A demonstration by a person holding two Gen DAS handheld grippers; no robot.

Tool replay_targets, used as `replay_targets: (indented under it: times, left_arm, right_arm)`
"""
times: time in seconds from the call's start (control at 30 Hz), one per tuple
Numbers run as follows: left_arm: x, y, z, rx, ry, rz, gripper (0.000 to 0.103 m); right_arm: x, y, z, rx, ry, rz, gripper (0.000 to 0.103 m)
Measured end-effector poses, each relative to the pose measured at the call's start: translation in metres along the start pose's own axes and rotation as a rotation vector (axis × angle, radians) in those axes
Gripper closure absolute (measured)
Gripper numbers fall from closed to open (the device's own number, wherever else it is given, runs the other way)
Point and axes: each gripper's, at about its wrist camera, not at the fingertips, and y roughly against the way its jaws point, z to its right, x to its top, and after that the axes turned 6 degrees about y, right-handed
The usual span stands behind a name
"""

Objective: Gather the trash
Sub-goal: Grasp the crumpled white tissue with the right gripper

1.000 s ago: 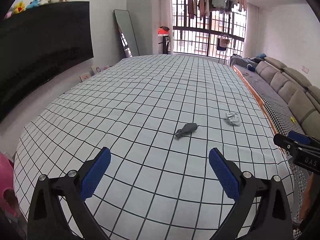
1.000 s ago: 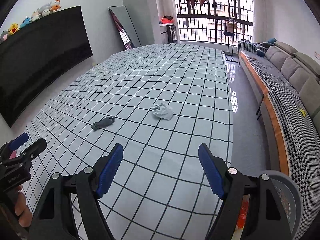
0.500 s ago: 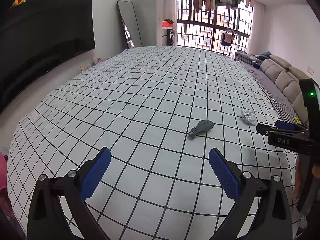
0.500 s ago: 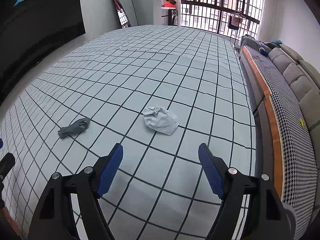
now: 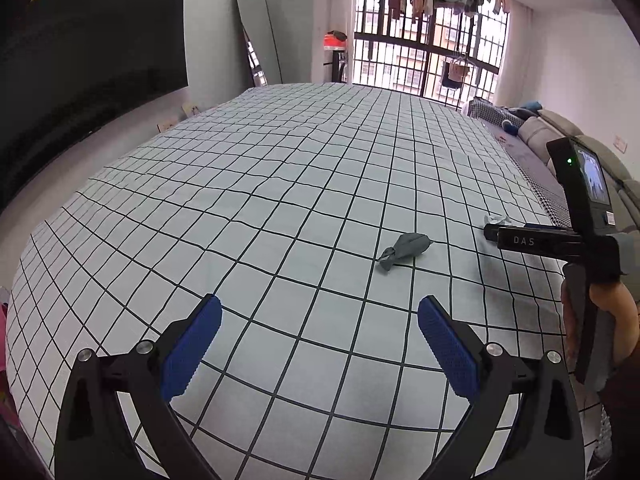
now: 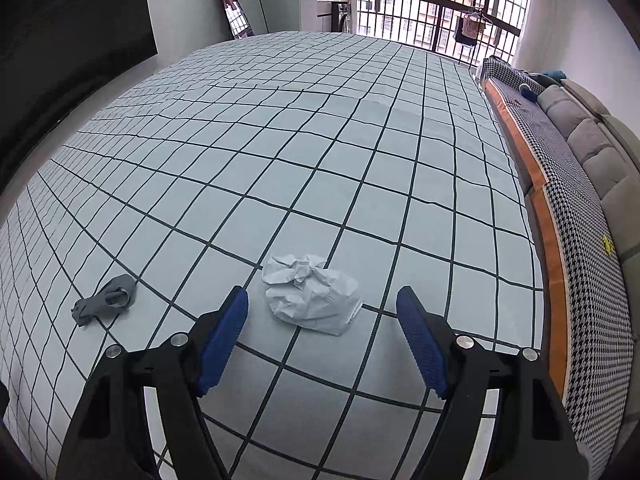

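1. Right wrist view: the right gripper (image 6: 322,322) hangs with its jaws wide and empty, the crumpled white paper wad (image 6: 310,298) lying on the black-gridded pale sheet (image 6: 320,140) just ahead, between the blue pads (image 6: 222,338).
2. That wad looks light and crushable; I'd pinch it across its bulky middle.
3. Left wrist view: the left gripper (image 5: 318,346) is also spread wide, holding nothing; the twisted dark grey scrap (image 5: 404,249) lies well ahead, soft and limp, best taken at its thicker end.
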Motion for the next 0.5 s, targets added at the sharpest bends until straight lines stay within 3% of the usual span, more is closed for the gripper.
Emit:
replay_targets:
  times: [0.13,0.37,0.5]
  left_arm:
    - [-0.0007,-0.0025,0.0013,0.003,-0.002,-0.010,0.006]
    - [-0.0022,-0.0044,0.0020,0.007,-0.005,-0.014,0.006]
    - [-0.0037,-0.0077,0.0021,0.011,-0.007,-0.024,0.006]
  right_arm:
    - [0.0029,-0.0046,-0.0020,-0.005,0.015,-0.008,0.034]
    - [0.0046,-0.0066,-0.0064,0.014,0.028,-0.019,0.063]
    - [0.0011,0.0003,-0.0104,0.018,0.038,-0.006,0.066]
